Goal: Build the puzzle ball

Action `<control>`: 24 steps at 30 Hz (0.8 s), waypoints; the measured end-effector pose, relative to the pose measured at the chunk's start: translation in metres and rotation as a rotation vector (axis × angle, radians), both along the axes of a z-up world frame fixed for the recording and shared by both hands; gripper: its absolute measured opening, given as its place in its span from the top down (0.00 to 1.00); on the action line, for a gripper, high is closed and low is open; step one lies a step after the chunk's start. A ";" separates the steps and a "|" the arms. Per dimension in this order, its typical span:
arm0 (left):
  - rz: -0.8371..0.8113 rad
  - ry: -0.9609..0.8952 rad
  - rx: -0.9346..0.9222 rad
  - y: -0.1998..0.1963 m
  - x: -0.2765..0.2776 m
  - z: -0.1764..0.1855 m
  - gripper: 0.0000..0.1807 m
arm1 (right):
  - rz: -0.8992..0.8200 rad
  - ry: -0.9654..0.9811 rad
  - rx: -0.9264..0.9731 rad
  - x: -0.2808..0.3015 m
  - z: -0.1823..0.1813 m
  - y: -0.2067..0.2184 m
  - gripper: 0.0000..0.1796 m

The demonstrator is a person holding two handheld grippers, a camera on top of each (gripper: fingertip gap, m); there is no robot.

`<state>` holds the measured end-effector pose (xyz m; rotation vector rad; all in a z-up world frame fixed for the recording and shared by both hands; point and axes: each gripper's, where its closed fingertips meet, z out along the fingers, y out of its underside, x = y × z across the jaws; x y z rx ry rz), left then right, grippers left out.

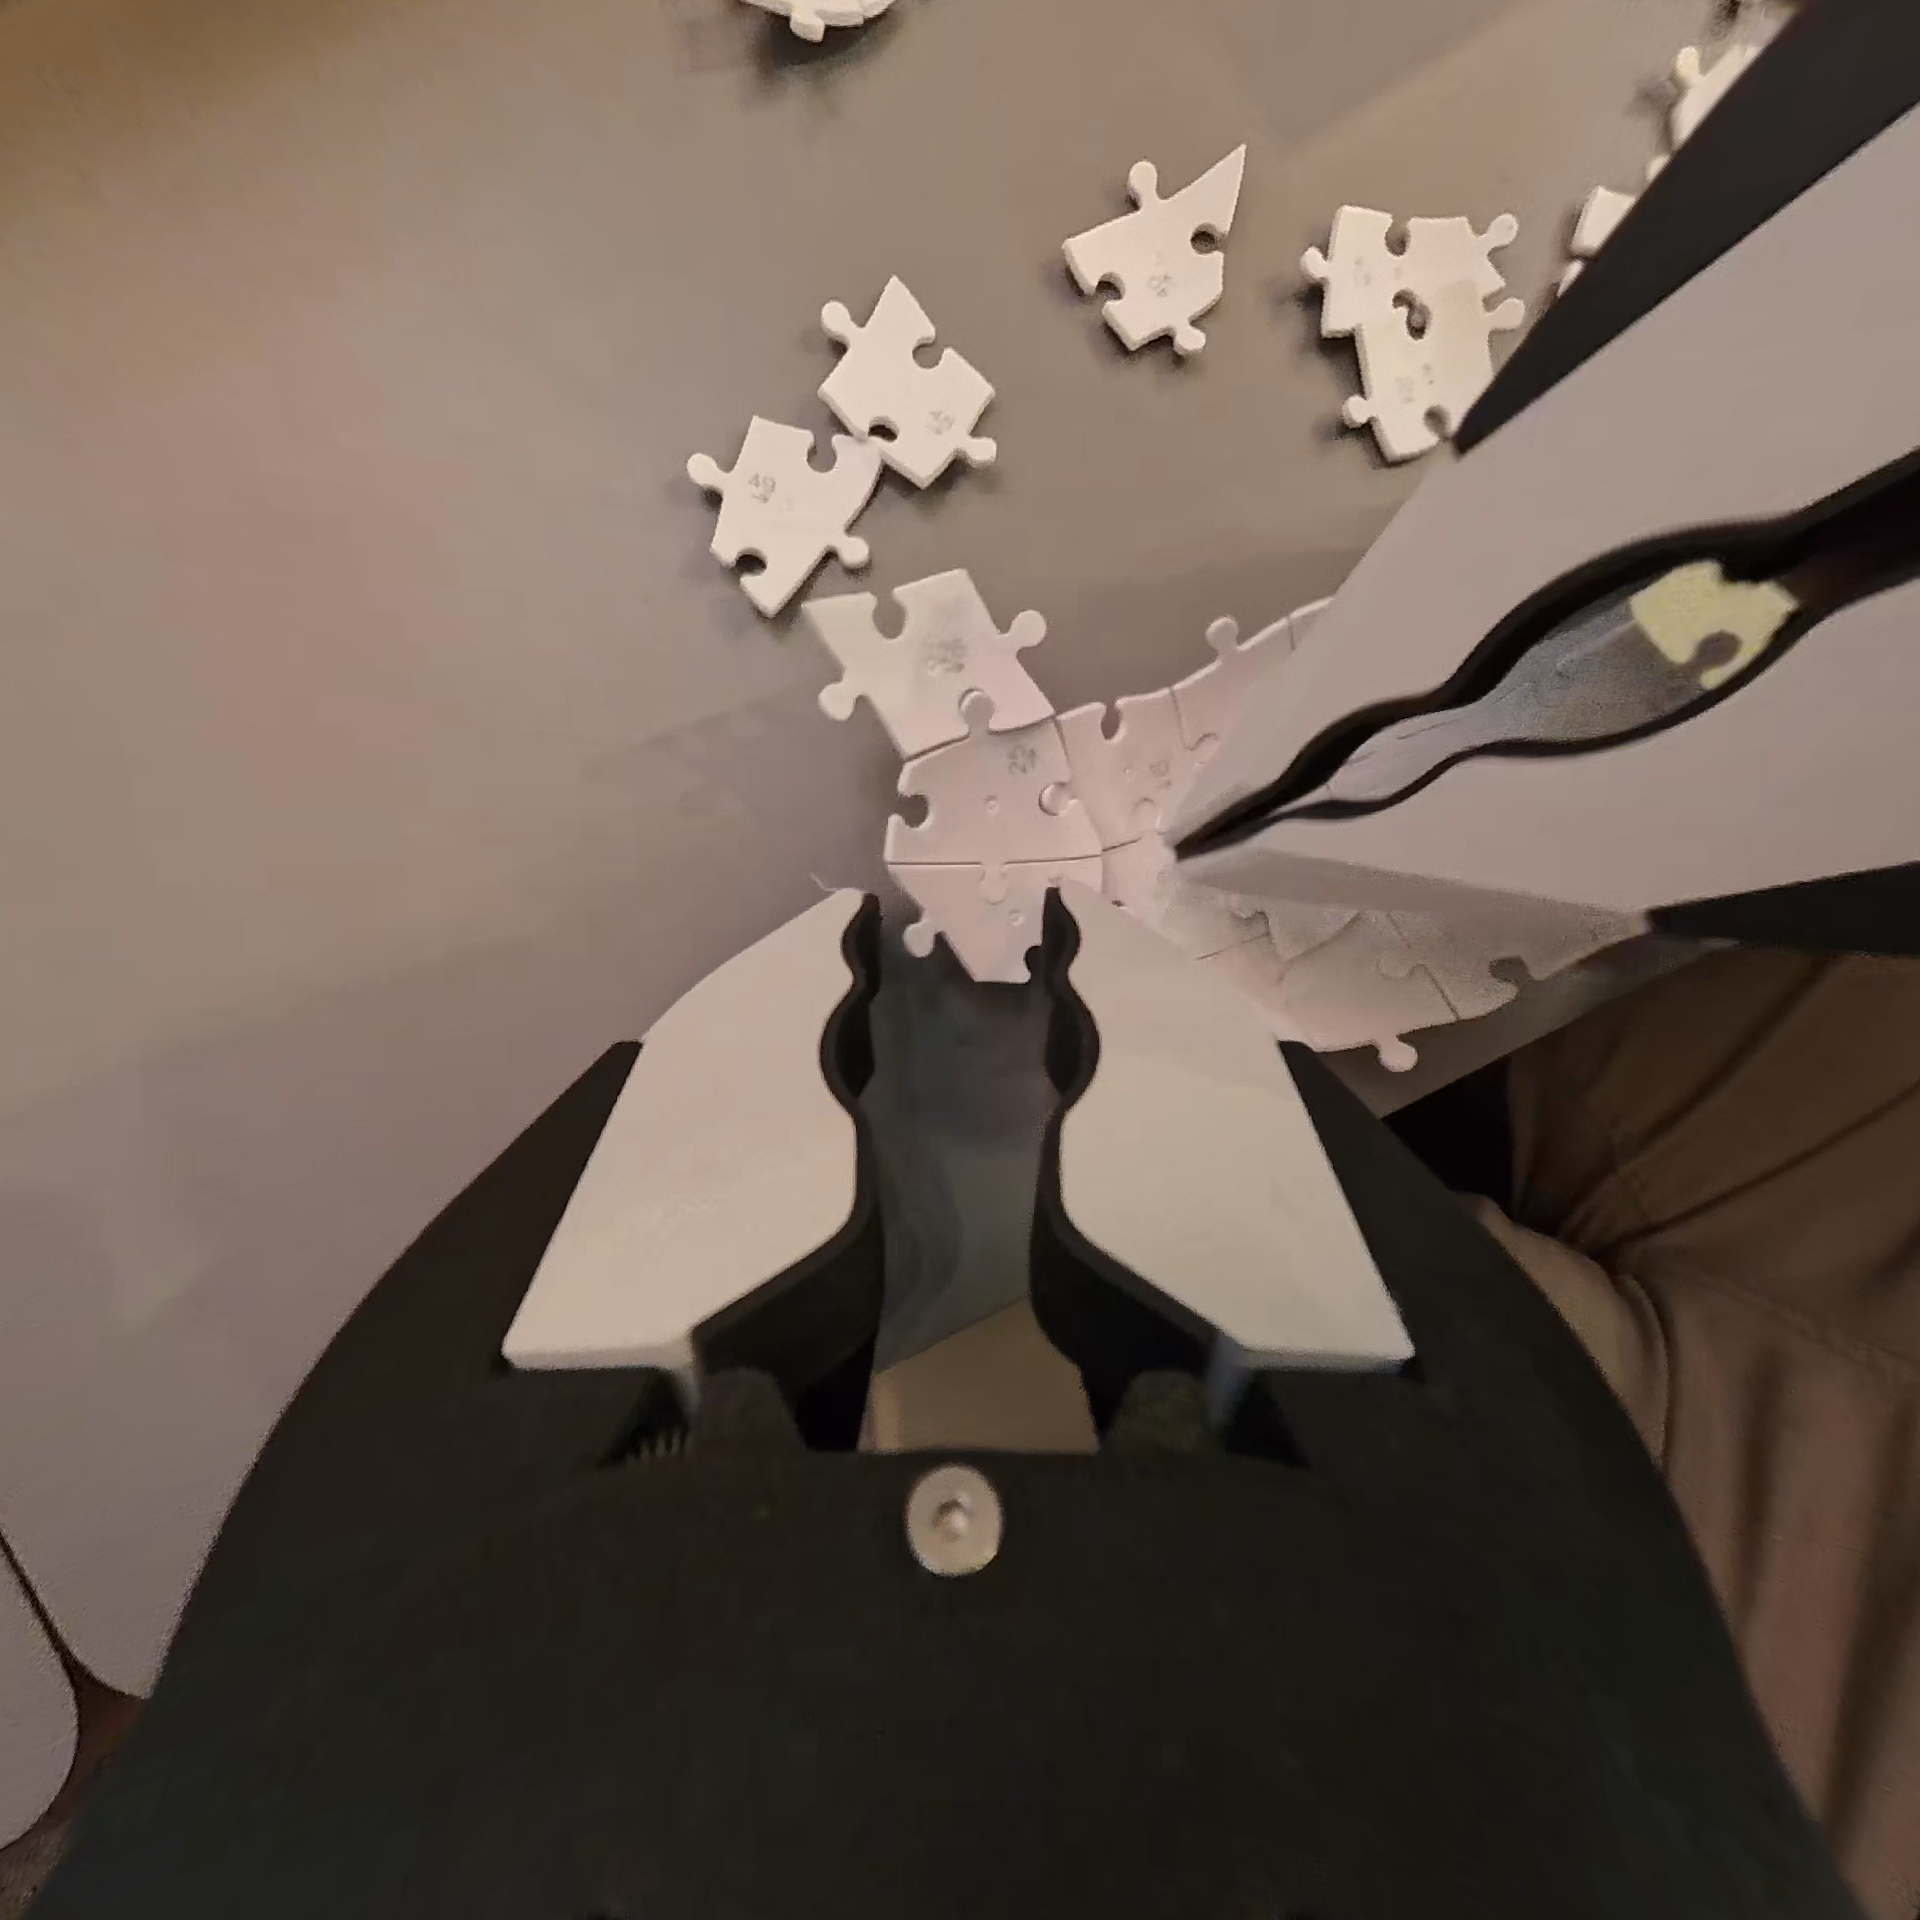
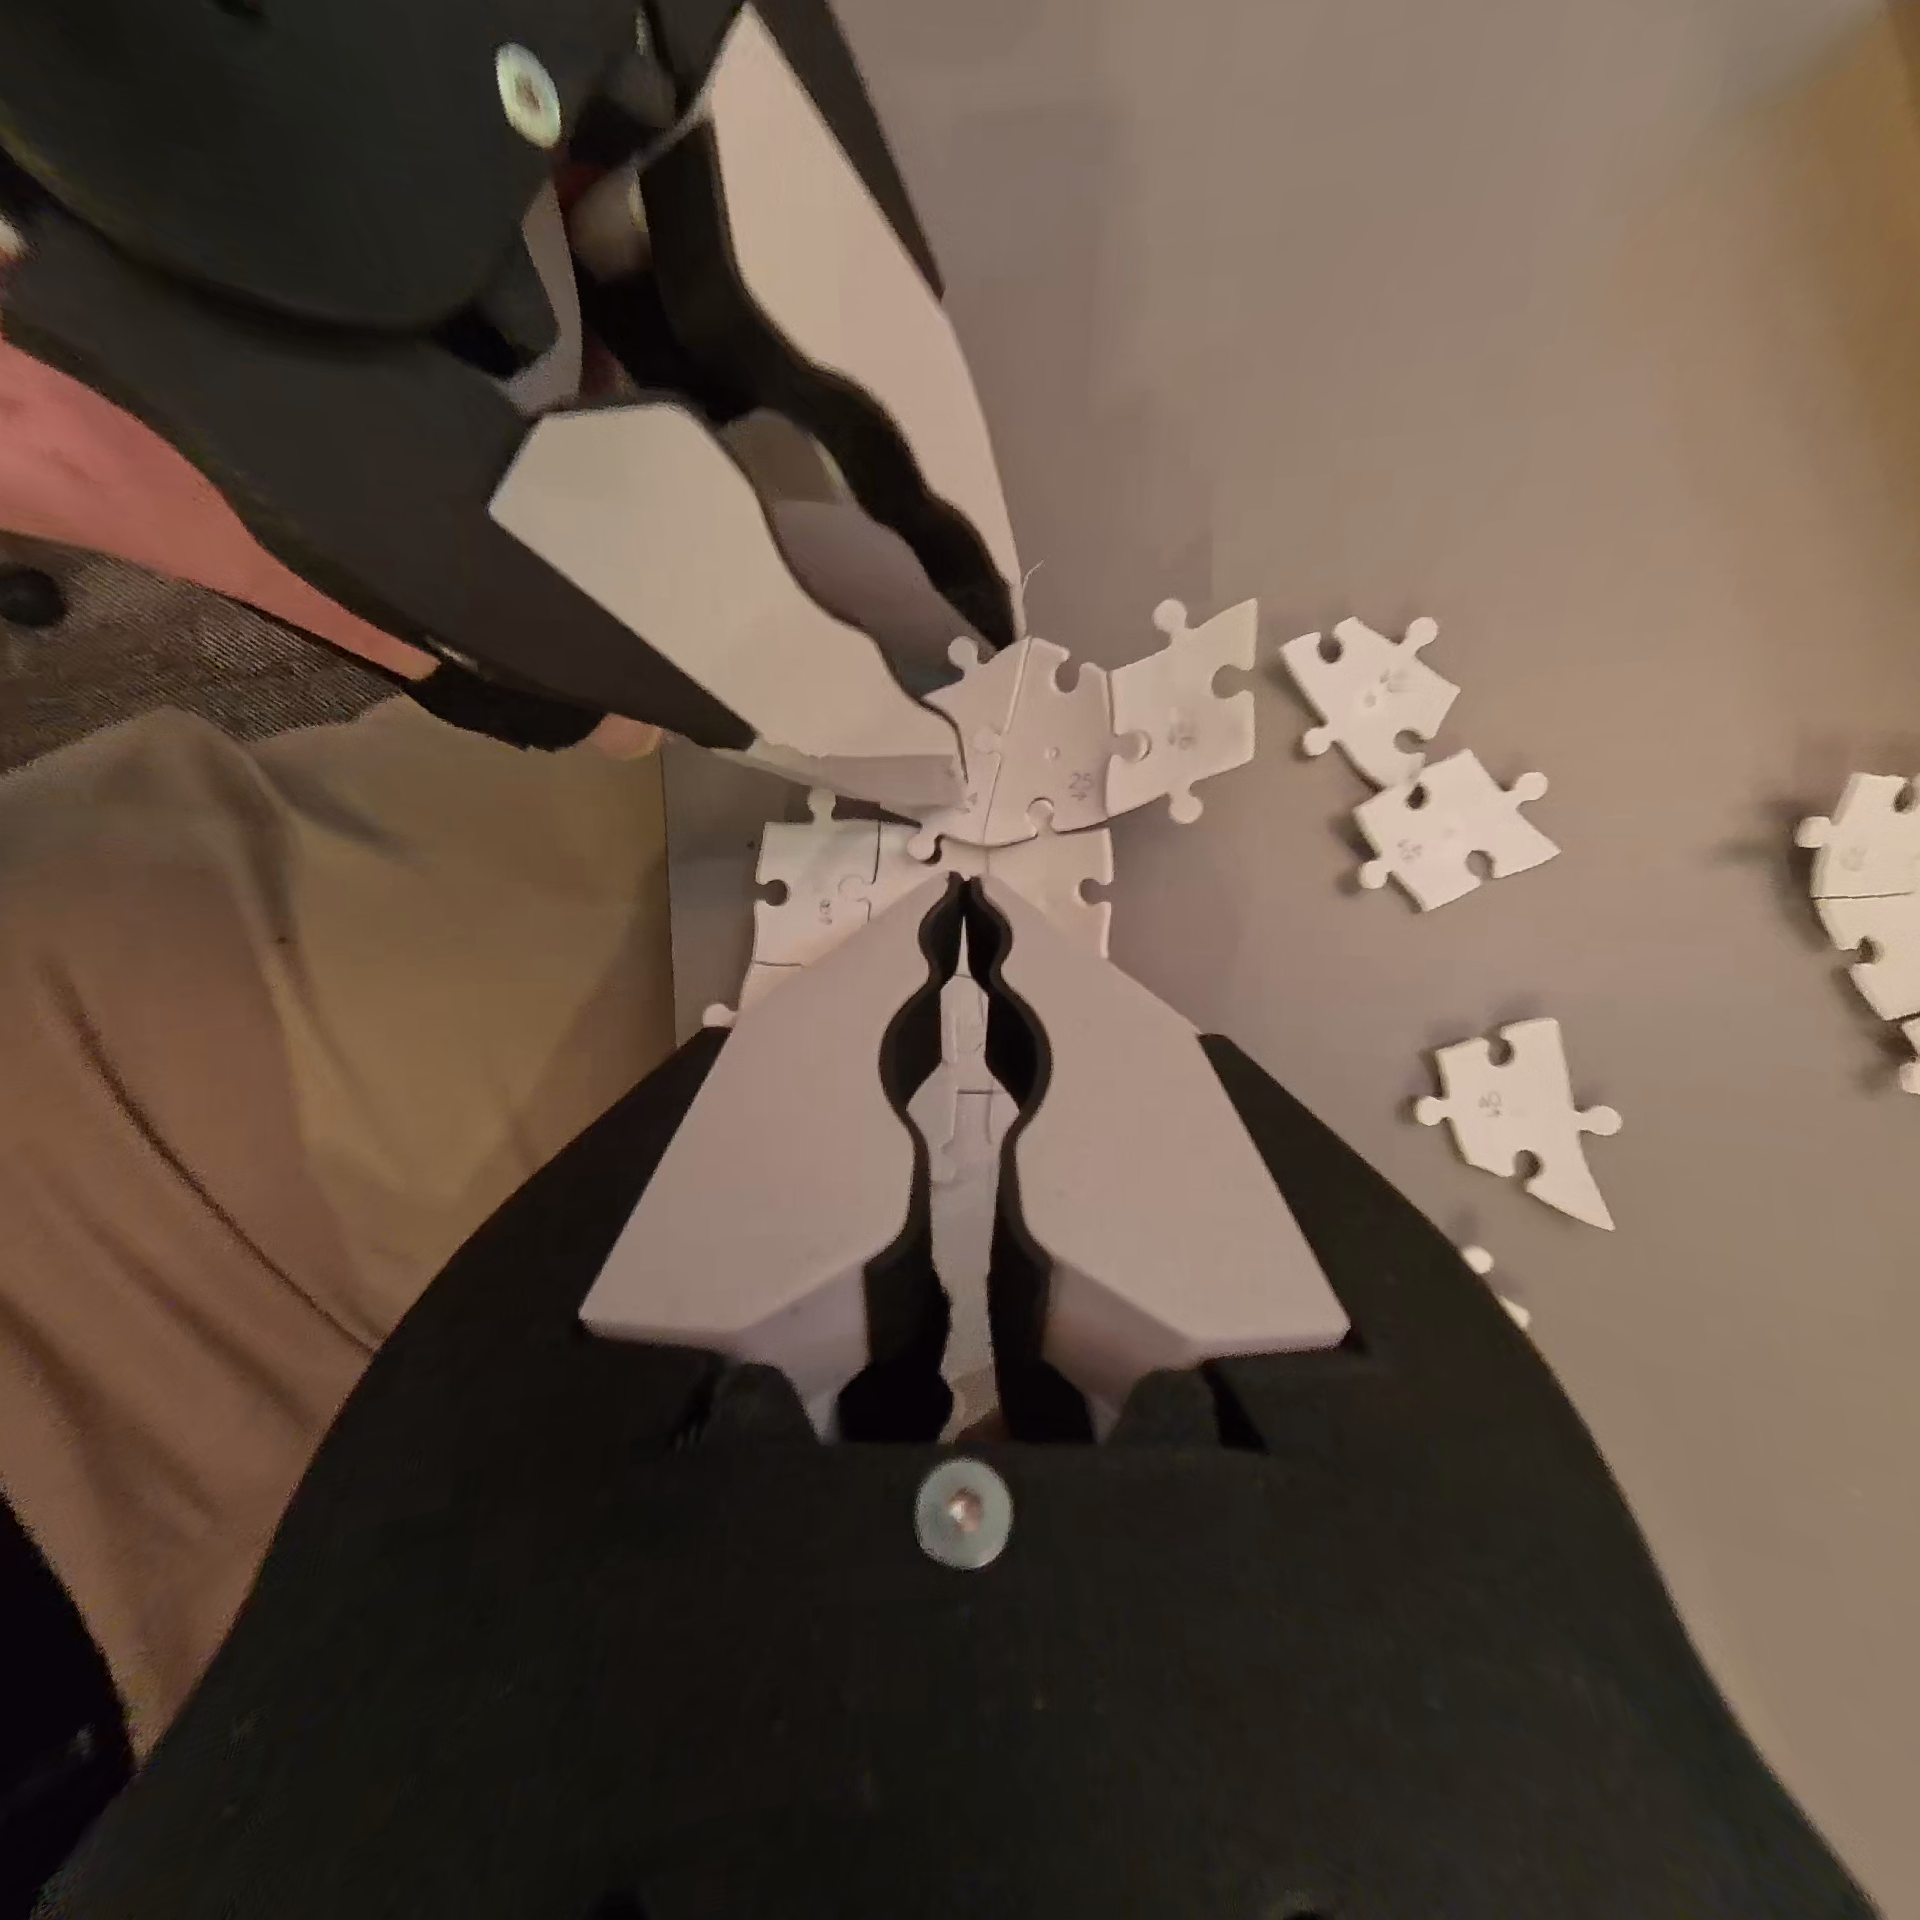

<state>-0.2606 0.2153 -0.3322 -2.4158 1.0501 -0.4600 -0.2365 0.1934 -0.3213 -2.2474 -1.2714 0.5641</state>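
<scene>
Left gripper (image 1: pixel 961 914) pinches the curved white puzzle ball (image 1: pixel 987 821); right gripper (image 2: pixel 961 883) seems clamped on it; only its view shows the ball's far rim.

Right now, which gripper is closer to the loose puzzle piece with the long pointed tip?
Right. The right gripper pinches the partly built ball, and the pointed piece lies just off its right finger. The left gripper grips the ball's far side.

Both grippers crowd part-built ball (image 2: pixel 1029 769) at table (image 1: pixel 364 520) edge. Left gripper (image 1: pixel 961 920) and right gripper (image 2: pixel 961 883) meet at it, blocking near side. Loose pieces (image 1: pixel 904 390) scattered beyond. Bare table open to left in left wrist view.
</scene>
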 end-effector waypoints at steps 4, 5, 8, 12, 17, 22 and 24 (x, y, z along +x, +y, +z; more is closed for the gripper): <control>0.020 -0.019 0.023 0.000 -0.004 0.008 0.81 | 0.049 0.053 -0.014 0.004 0.022 0.008 1.00; 0.025 -0.042 0.031 -0.002 -0.004 0.014 0.81 | 0.096 0.060 -0.014 0.003 0.027 0.007 1.00; 0.047 -0.073 0.044 -0.013 -0.007 0.027 0.80 | 0.233 0.000 0.034 -0.002 0.031 0.008 1.00; 0.055 -0.105 -0.007 -0.047 0.000 0.027 0.81 | 0.390 -0.078 0.030 -0.014 0.019 0.004 1.00; 0.121 -0.142 -0.029 -0.061 0.007 0.016 0.81 | 0.501 -0.157 -0.003 -0.018 -0.002 -0.001 1.00; 0.180 -0.127 -0.014 -0.047 0.004 0.005 0.86 | 0.530 -0.177 -0.040 -0.015 -0.011 0.000 1.00; 0.181 -0.115 -0.018 -0.046 0.005 -0.001 0.85 | 0.540 -0.178 -0.059 -0.012 -0.013 0.001 1.00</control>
